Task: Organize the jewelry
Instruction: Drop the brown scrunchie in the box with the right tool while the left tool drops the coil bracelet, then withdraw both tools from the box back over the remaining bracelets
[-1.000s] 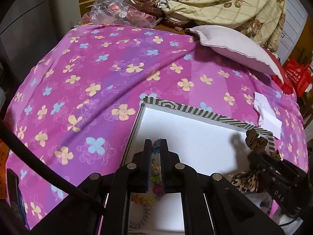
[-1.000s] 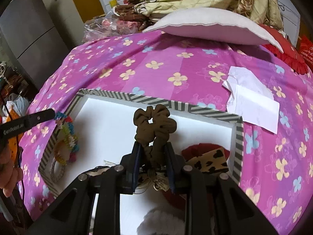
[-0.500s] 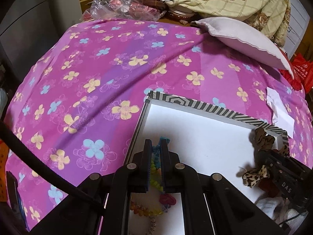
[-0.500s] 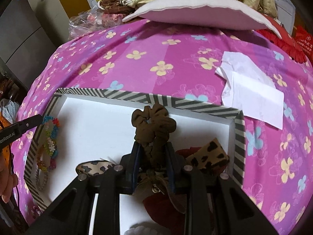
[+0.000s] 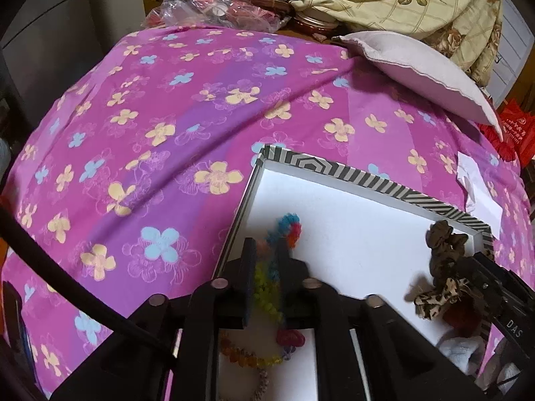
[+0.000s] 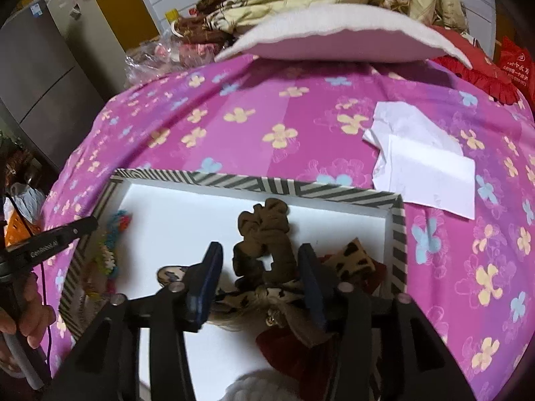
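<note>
A white box (image 5: pixel 351 230) with a black-and-white striped rim (image 6: pixel 301 188) lies on the pink flowered bedspread. My left gripper (image 5: pixel 267 250) is open over the box's left side, its jaws a little apart around a multicoloured fuzzy bracelet (image 5: pixel 287 227) that lies on the box floor (image 6: pixel 113 234). My right gripper (image 6: pixel 260 260) is open over the box's right side, with a brown scrunchie (image 6: pixel 264 230) loose between its fingers. Leopard-print scrunchies (image 6: pixel 357 257) and a red one (image 6: pixel 284 344) lie beside it. A beaded bracelet (image 5: pixel 254 357) lies below the left gripper.
A white crumpled paper (image 6: pixel 421 160) lies on the bedspread right of the box. A pale pillow (image 6: pixel 334 36) and a floral quilt (image 5: pixel 401 3) are at the far end. A plastic bag (image 5: pixel 214 6) sits at the far left. A grey cabinet (image 6: pixel 36 77) stands left of the bed.
Both grippers have opened. The left let go of the multicoloured bracelet, the right let go of the brown scrunchie, which now rests in the box. Both have drawn back slightly.
</note>
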`<state>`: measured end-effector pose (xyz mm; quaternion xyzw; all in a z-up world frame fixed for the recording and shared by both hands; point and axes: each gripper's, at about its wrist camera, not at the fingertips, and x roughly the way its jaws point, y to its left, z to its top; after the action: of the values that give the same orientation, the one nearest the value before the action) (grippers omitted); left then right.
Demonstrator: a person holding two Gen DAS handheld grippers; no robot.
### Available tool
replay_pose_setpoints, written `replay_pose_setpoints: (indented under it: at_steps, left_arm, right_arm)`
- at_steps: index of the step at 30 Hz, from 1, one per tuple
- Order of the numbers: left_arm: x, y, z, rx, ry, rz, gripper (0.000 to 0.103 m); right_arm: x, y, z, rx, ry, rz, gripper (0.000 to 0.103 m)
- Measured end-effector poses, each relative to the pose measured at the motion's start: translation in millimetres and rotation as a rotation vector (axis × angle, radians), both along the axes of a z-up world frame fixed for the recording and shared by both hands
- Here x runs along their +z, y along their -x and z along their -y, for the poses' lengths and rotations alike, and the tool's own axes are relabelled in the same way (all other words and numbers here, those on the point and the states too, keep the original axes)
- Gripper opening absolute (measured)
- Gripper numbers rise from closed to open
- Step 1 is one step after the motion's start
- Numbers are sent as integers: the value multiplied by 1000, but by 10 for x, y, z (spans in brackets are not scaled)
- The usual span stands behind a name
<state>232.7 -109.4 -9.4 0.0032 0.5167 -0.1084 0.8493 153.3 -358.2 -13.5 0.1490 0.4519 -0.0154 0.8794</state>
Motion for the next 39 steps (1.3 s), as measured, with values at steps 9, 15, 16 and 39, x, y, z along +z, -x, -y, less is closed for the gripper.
replay_pose_setpoints:
  at_steps: [9,15,16,39]
  left_arm:
    - [154,222,-203,0,42,4,46]
    - [285,530,-388,19,22,30,46]
    - [296,569,-410,23,17,33,46]
    - [453,2000,-617,34,-34,143,46]
  right_arm:
    - [215,295,-103,17,10,32,54]
    - [334,595,-260,38,7,56,56]
    - [346,666,-308,46,11,56,56]
    - [310,1911,-803,86,1,71,60]
